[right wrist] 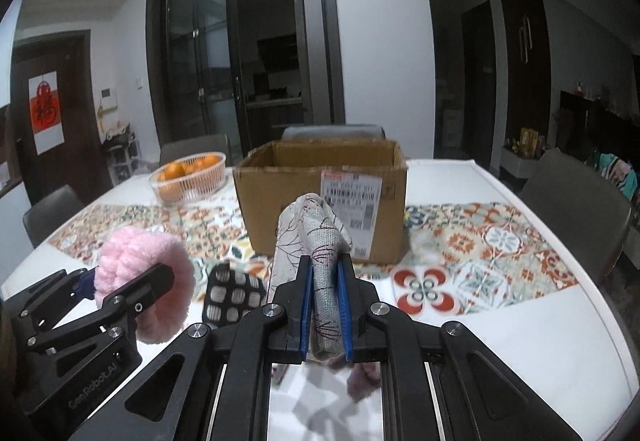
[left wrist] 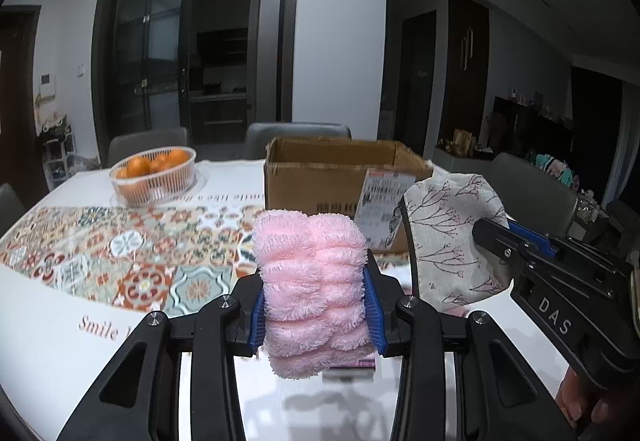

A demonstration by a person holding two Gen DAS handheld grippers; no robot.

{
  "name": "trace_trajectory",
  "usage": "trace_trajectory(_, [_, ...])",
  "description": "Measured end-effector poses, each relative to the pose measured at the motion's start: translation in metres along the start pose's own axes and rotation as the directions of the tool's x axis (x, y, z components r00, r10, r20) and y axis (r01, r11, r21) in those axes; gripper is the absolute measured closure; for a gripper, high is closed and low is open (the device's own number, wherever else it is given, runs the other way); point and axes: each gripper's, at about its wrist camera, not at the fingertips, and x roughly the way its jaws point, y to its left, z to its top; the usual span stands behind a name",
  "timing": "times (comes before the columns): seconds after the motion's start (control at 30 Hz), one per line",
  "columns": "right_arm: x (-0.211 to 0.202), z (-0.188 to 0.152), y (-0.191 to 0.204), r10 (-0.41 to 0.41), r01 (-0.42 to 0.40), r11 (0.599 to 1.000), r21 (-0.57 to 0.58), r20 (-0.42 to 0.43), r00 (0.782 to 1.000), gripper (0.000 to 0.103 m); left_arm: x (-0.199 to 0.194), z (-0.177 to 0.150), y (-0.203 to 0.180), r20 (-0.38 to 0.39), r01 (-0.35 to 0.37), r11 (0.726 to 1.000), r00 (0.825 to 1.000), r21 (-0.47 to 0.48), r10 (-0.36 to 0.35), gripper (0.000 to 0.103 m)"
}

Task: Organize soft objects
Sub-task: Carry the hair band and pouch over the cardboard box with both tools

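Two loads up off desk (right wrist: 500,321): left gripper (left wrist: 316,305) fingers clamped on pink towel (left wrist: 314,281), right gripper (right wrist: 325,305) fingers pinched on printed cloth pouch (right wrist: 316,241). Carry both over near rim of cardboard box (right wrist: 320,201), clear rim, keep clamps tight until inside. Checkered pouch (right wrist: 234,297) on desk, not yet picked.

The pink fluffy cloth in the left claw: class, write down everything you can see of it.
The pink fluffy cloth looks like plush, long-piled towelling, pale pink, bunched into a thick roll of stacked folds. It stands roughly upright, pinched at its sides between the blue pads of the left claw, and hangs clear above the white table. From the right wrist view it shows as a rounded puffy ring. Only the claw's pads touch it; the cardboard box stands beyond.
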Motion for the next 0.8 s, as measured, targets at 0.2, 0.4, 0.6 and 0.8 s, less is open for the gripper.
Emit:
trace_trajectory(0.2, [-0.003, 0.018, 0.003, -0.014, 0.014, 1.000, 0.000, 0.057, 0.998, 0.090, 0.000, 0.025, -0.003, 0.061, 0.003, 1.000, 0.998, 0.027, -0.005, 0.064])
trace_trajectory(0.4, [-0.003, 0.037, -0.001, -0.033, 0.032, 0.999, 0.011, 0.111, 0.993, 0.090, 0.004, 0.046, -0.006, 0.096, 0.017, 0.999, 0.995, 0.040, -0.021, 0.064])
trace_trajectory(0.6, [-0.002, 0.056, -0.005, -0.056, 0.055, 0.998, 0.014, 0.173, 0.983, 0.090, 0.015, 0.069, -0.004, 0.110, 0.056, 0.997, 0.992, 0.044, -0.061, 0.064])
trace_trajectory(0.8, [0.004, 0.075, -0.007, -0.066, 0.067, 0.998, 0.004, 0.216, 0.974, 0.090, 0.029, 0.088, -0.001, 0.117, 0.080, 0.995, 0.989, 0.062, -0.086, 0.064])
